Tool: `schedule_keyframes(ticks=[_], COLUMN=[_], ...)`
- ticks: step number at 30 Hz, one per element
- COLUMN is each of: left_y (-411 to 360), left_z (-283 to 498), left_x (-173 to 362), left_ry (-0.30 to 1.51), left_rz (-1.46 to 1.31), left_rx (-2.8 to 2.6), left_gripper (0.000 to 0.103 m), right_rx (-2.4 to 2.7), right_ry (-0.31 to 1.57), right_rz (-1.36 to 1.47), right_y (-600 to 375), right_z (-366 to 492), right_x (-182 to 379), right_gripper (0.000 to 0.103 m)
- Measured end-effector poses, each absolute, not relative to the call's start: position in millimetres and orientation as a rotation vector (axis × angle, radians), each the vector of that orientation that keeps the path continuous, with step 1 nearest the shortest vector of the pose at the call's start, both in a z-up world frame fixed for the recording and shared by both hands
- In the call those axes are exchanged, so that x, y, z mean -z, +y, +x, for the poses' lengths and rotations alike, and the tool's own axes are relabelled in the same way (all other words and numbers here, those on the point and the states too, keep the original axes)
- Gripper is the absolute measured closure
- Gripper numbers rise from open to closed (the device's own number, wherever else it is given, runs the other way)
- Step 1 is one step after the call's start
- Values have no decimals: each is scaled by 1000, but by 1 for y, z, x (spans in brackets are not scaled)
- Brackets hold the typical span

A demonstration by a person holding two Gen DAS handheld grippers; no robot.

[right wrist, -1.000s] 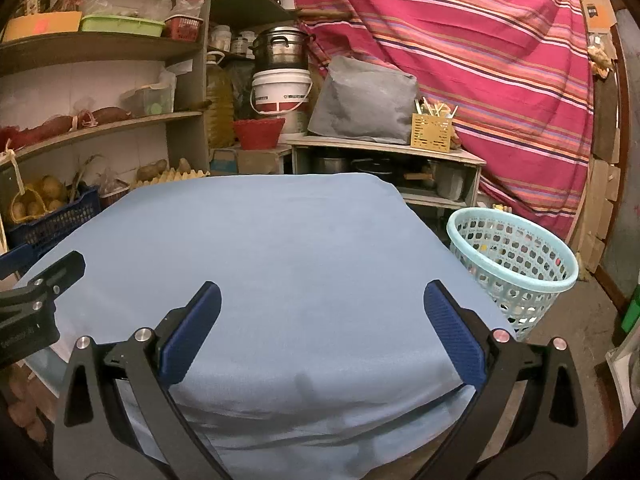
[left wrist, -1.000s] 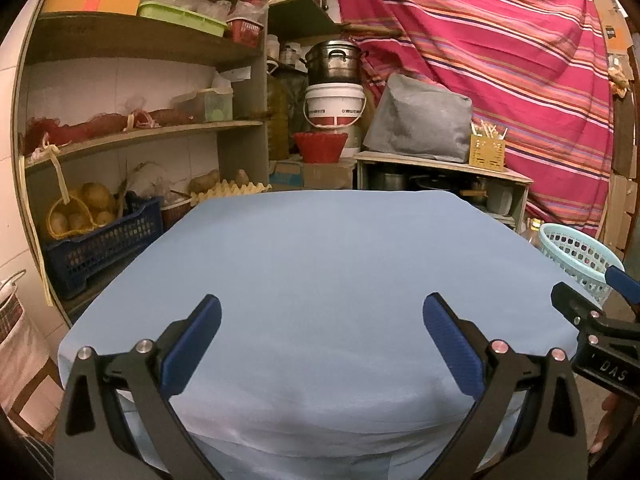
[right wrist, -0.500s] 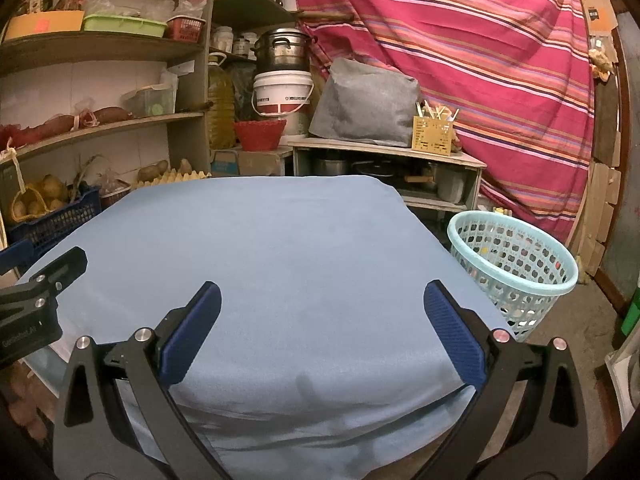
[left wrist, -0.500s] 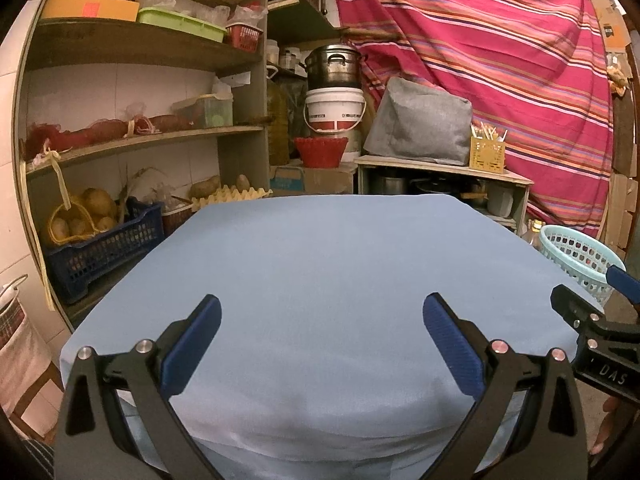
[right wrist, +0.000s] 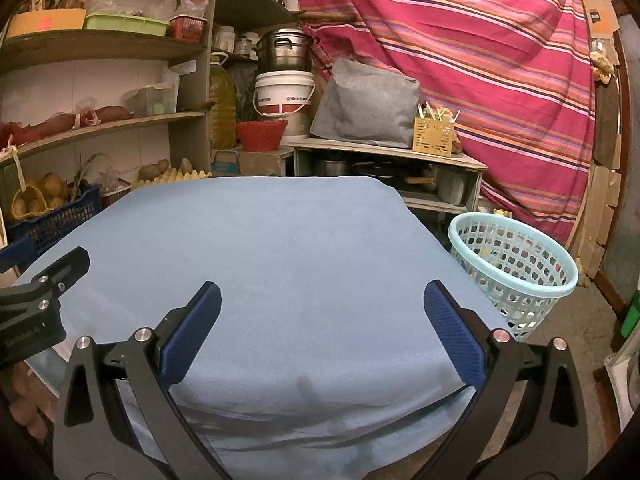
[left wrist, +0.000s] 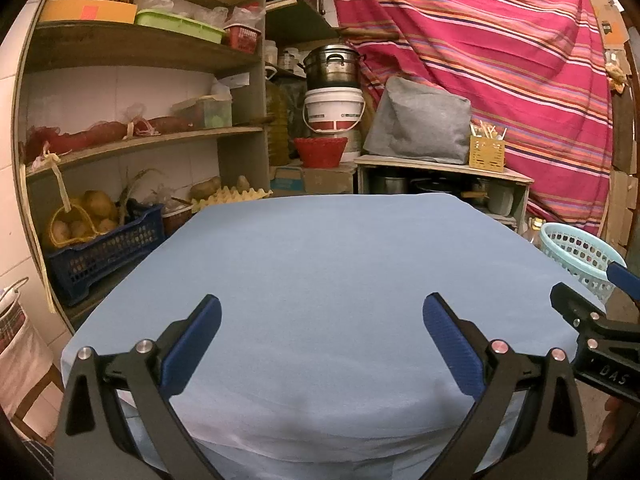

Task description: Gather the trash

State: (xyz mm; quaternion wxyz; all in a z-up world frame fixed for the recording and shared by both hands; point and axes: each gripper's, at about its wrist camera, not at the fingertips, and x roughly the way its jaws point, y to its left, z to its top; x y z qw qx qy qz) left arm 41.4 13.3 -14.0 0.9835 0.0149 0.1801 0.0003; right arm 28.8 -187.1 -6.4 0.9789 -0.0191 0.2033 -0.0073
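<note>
little has moved since a second ago — both views have drifted a touch, so the table sits slightly lower in the left wrist view, and nothing on it has changed. left gripper [left wrist: 321,324] and right gripper [right wrist: 322,320] hover side by side over the near edge of the table [left wrist: 340,272], each with its blue pads spread wide apart and nothing between them.

no trash shows anywhere on the blue cloth [right wrist: 280,248]; the only task thing in sight is the pale green basket [right wrist: 516,272] on the floor just off the table's right side, with what may be scraps inside, too small to tell. by my judgement the collecting looks done or not yet begun. to do this step well, sweep the cameras over the floor and table edges before reaching, and keep the pads apart until something is framed between them.

the cloth lies smooth, draped over the edge. behind it stand cluttered shelves [left wrist: 132,136], a white bucket [left wrist: 334,110] under a steel pot, and a striped pink curtain [right wrist: 460,60].
</note>
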Motion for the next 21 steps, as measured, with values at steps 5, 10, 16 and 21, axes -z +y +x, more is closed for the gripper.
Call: schedule_keyframes(ticks=[5,10,16,21], left_y=[13,14,16,19], left_z=[41,41,40,41], left_x=[14,13,13,13], left_ry=[363,364,364,363], left_rz=[21,19,20,20], left_rx=[-3,-3,-3,-3], left_gripper=[4,5,4,4], right_rx=[18,17,18,17], right_ry=[404,407,406,405], right_rz=[-40,-39,-40,-40], right_y=[-185,-185,-185,-185], right_z=[28,28,28,28], right_x=[6,6,7,7], right_gripper=[4,4,4,4])
